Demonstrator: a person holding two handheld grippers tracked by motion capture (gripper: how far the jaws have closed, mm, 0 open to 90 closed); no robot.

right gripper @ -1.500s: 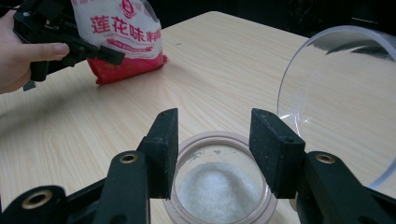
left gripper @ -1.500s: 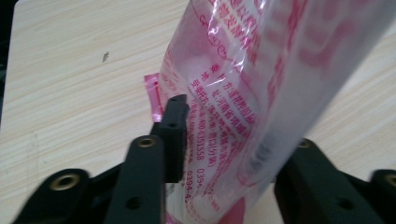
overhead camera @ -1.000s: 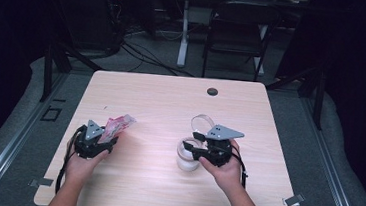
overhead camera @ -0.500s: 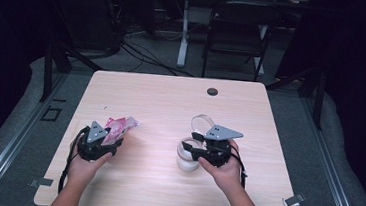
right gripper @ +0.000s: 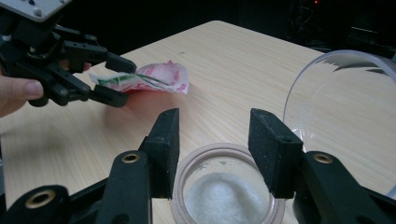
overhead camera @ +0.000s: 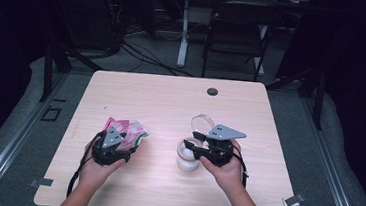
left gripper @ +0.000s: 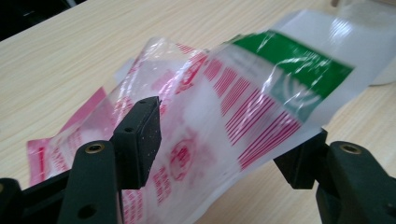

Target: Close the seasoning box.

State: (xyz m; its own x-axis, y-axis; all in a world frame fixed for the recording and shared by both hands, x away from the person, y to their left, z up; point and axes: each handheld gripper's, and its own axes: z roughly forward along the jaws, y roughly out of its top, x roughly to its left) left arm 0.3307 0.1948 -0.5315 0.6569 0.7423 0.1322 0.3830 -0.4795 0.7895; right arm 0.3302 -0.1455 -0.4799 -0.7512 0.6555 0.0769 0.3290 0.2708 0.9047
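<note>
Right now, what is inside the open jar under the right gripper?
The jar holds a low mound of white grains, seen through its open mouth in the right gripper view. The right gripper jaws cover part of the rim, so the mound's edges stay hidden.

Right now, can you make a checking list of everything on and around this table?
Surface: pale wooden table, with a small dark round cap near its far edge.
Job's things: crinkly clear plastic bag with red and green print; round clear jar with white powder inside, its clear hinged lid standing open.
Clutter: nothing seen.
Grippers: left claw has the bag between its jaws; whether the pads press it is unclear. Right claw is open over the jar's rim; its jaws have just been closing.
Cables: a black cable trails from the left claw; more lie on the floor.
Surroundings: dark folding chair beyond the table, grey floor.
</note>
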